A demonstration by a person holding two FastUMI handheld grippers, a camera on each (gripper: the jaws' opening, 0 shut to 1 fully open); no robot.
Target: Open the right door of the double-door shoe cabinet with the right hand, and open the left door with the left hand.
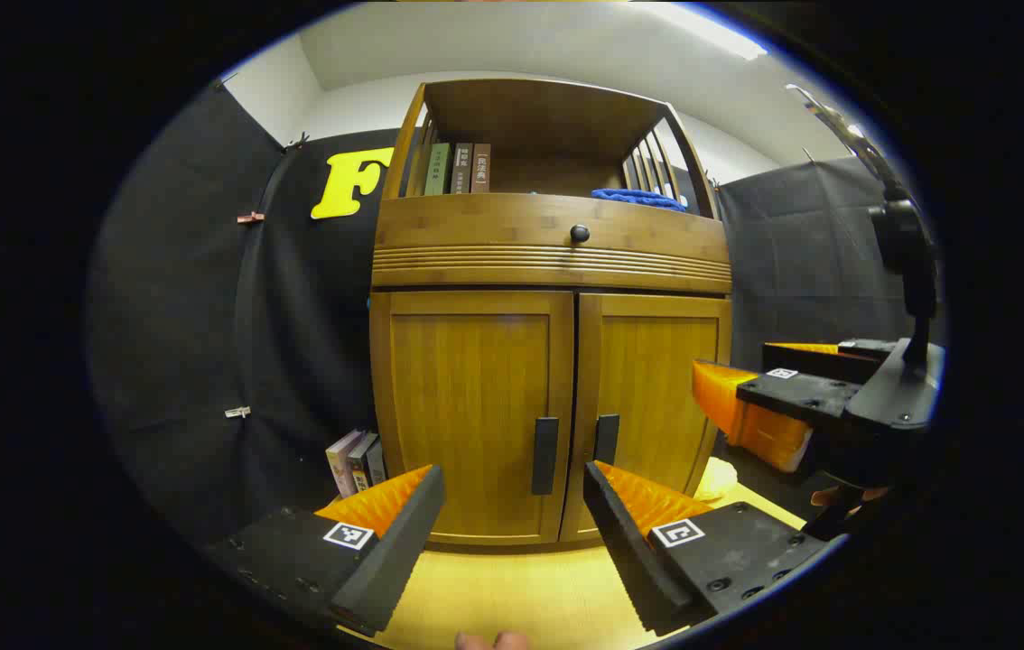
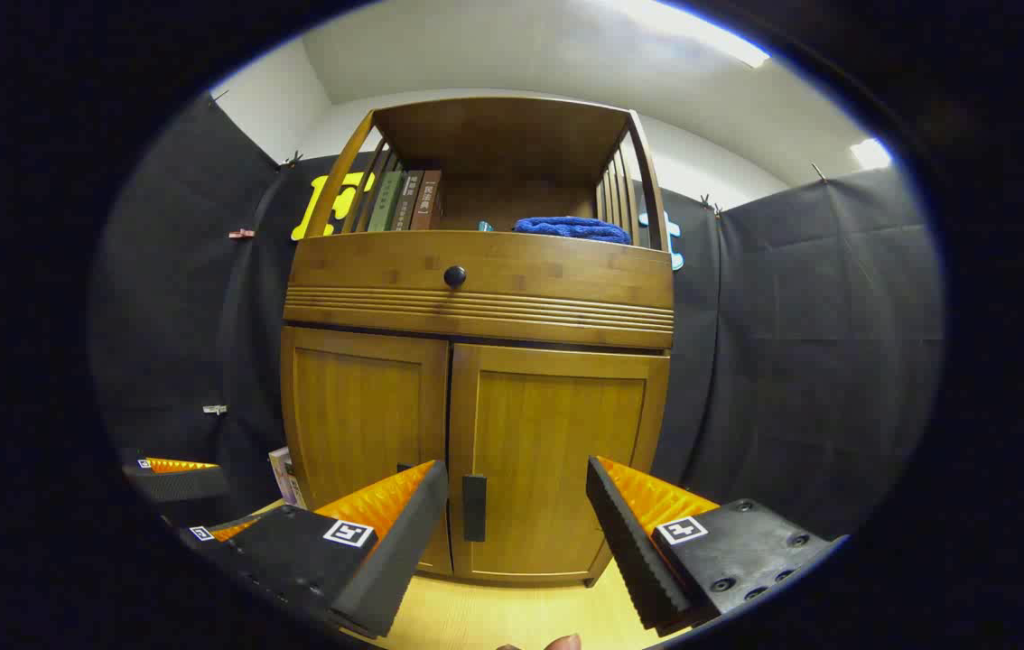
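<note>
A wooden shoe cabinet (image 1: 548,262) (image 2: 476,289) stands ahead with both lower doors closed. The left door (image 1: 471,406) (image 2: 363,424) has a dark vertical handle (image 1: 544,455). On the right door (image 1: 652,397) (image 2: 553,451) sits a matching handle (image 1: 605,439) (image 2: 473,507). My left gripper (image 1: 512,519) is open, a short way in front of the two handles, touching nothing. My right gripper (image 2: 516,519) (image 1: 751,397) is open too, facing the right door, with its handle just left of the gap between the fingers.
A drawer with a round black knob (image 1: 580,234) (image 2: 454,276) sits above the doors. The open top shelf holds books (image 1: 456,169) (image 2: 408,200) and a blue cloth (image 1: 638,198) (image 2: 571,227). More books (image 1: 356,461) stand on the floor left of the cabinet. Black cloth walls surround it.
</note>
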